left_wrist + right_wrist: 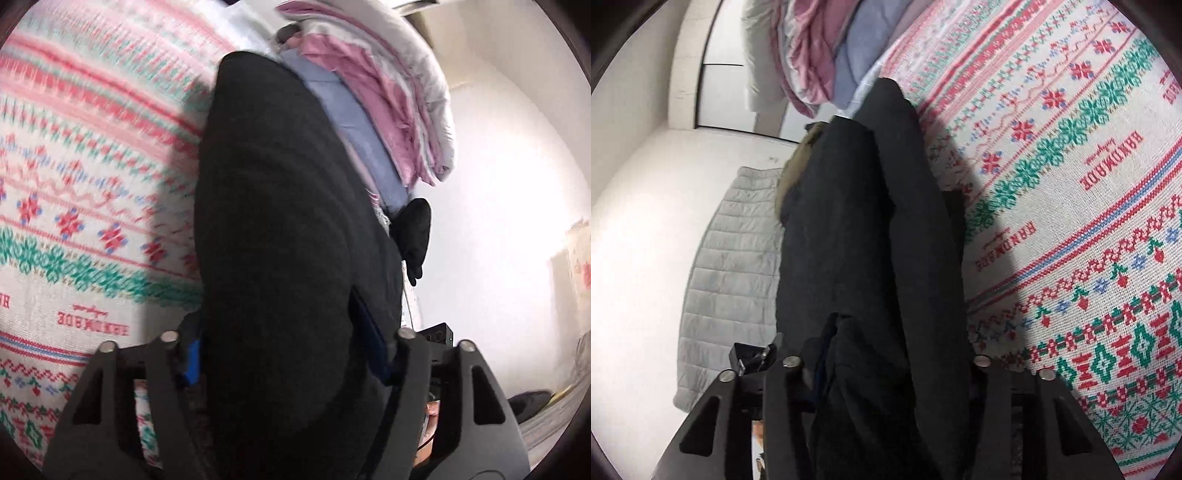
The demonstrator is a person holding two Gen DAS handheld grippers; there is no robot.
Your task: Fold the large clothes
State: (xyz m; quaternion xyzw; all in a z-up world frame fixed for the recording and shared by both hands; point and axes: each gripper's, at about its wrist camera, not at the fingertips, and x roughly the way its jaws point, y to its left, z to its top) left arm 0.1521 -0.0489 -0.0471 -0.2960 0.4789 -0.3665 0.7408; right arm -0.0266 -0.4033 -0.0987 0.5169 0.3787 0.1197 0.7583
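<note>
Black garment [288,229] hangs lifted over the patterned bedspread [81,192], long axis running straight ahead of both grippers. Left gripper [291,354] and right gripper [886,365] each have jaws clenched on its near edge, neither nearer.

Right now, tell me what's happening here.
A person with a gripper in each hand is folding a black garment. The left gripper and the right gripper both clamp it, lifted over a patterned blanket. A pile of pink and blue bedding lies beyond, and a grey quilted pad on the floor.
</note>
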